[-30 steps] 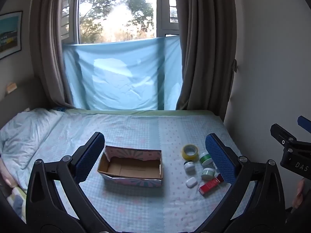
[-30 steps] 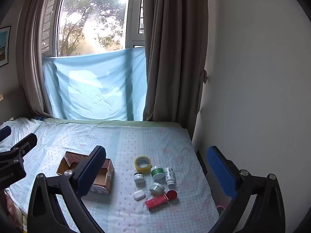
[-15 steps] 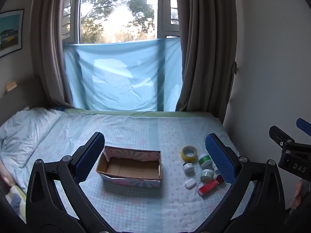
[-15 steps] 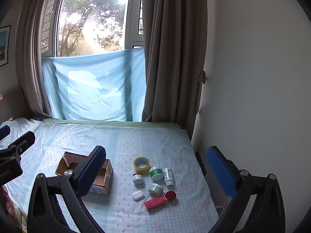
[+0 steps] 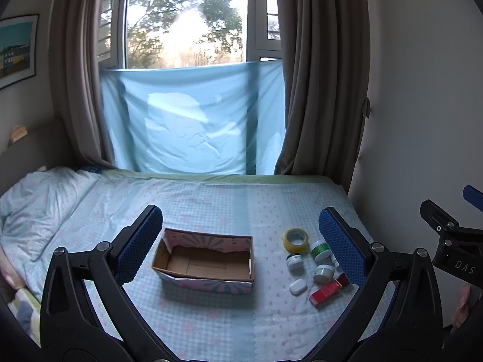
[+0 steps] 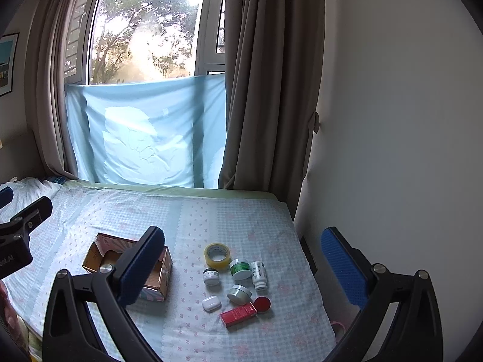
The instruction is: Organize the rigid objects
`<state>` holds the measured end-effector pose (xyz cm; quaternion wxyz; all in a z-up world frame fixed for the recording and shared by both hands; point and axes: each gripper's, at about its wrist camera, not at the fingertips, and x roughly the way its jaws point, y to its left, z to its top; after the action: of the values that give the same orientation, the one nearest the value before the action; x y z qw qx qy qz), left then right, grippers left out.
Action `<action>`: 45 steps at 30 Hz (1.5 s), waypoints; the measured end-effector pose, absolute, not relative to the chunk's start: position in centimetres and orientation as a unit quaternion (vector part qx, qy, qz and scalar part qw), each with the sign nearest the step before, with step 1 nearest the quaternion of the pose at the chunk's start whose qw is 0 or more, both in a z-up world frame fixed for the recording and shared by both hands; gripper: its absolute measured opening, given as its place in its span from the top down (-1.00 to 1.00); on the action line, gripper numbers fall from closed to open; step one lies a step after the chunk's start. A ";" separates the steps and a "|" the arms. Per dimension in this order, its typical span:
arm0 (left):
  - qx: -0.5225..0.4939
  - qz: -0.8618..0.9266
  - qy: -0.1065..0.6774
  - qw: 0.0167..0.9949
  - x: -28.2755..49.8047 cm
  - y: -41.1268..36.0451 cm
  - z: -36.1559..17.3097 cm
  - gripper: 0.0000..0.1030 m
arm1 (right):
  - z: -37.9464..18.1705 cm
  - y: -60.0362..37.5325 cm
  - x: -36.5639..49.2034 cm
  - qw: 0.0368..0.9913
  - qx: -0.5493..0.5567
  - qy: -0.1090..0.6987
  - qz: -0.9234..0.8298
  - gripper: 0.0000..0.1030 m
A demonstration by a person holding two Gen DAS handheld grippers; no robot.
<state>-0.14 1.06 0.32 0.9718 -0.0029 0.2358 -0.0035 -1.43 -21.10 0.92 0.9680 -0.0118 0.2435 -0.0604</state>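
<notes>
An open, empty cardboard box (image 5: 205, 261) (image 6: 104, 252) lies on the bed. To its right sit several small items: a yellow tape roll (image 5: 296, 239) (image 6: 216, 255), a green-lidded jar (image 5: 320, 249) (image 6: 240, 268), a small dark-lidded jar (image 6: 211, 276), a silver-lidded jar (image 6: 239, 293), a white bottle (image 6: 259, 274), a white earbud case (image 5: 298, 287) (image 6: 211, 303) and a red box (image 5: 327, 291) (image 6: 238, 316). My left gripper (image 5: 240, 244) hangs open above the bed, framing the box and items. My right gripper (image 6: 241, 267) is open too, high over the items.
The bed's blue checked sheet (image 5: 211, 202) spreads toward the window. A pillow (image 5: 39, 193) lies at the left. A bare wall (image 6: 392, 150) and a narrow gap run along the bed's right edge. Brown curtains (image 5: 323, 90) and a blue cloth (image 5: 193, 120) hang behind.
Both views have drifted slightly, and the box and items sit a little lower and smaller in frame. Nothing on the bed has moved. Both grippers stay open.
</notes>
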 end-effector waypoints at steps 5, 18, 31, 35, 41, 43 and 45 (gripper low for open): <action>-0.006 -0.003 0.233 0.973 -0.2 1.4 0.4 -1.00 | 0.9 -21.2 -1.3 0.968 -0.010 0.243 -0.057 -1.00; -0.006 -0.004 0.228 0.974 -0.4 1.8 0.1 -1.00 | 0.7 -21.0 -1.4 0.971 -0.008 0.235 -0.048 -1.00; -0.003 -0.012 0.226 0.974 -0.1 2.0 0.3 -1.00 | 0.6 -20.8 -1.6 0.972 -0.004 0.230 -0.048 -1.00; 0.000 -0.014 0.224 0.974 -0.2 2.1 0.2 -1.00 | 0.6 -20.6 -1.8 0.973 -0.006 0.228 -0.048 -1.00; -0.002 -0.019 0.222 0.975 -0.1 2.2 0.5 -1.00 | 0.7 -20.8 -2.0 0.974 0.001 0.222 -0.051 -1.00; 0.000 -0.020 0.220 0.975 -0.1 2.2 0.6 -1.00 | 0.8 -20.8 -2.0 0.974 0.003 0.220 -0.053 -1.00; 0.000 -0.021 0.219 0.976 -0.1 2.2 0.7 -1.00 | 0.8 -20.8 -1.9 0.974 0.004 0.219 -0.055 -1.00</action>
<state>-0.10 2.20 0.70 0.9756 0.0002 0.2185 -0.0209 -1.91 -20.83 0.77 0.9742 0.0039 0.2189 -0.0547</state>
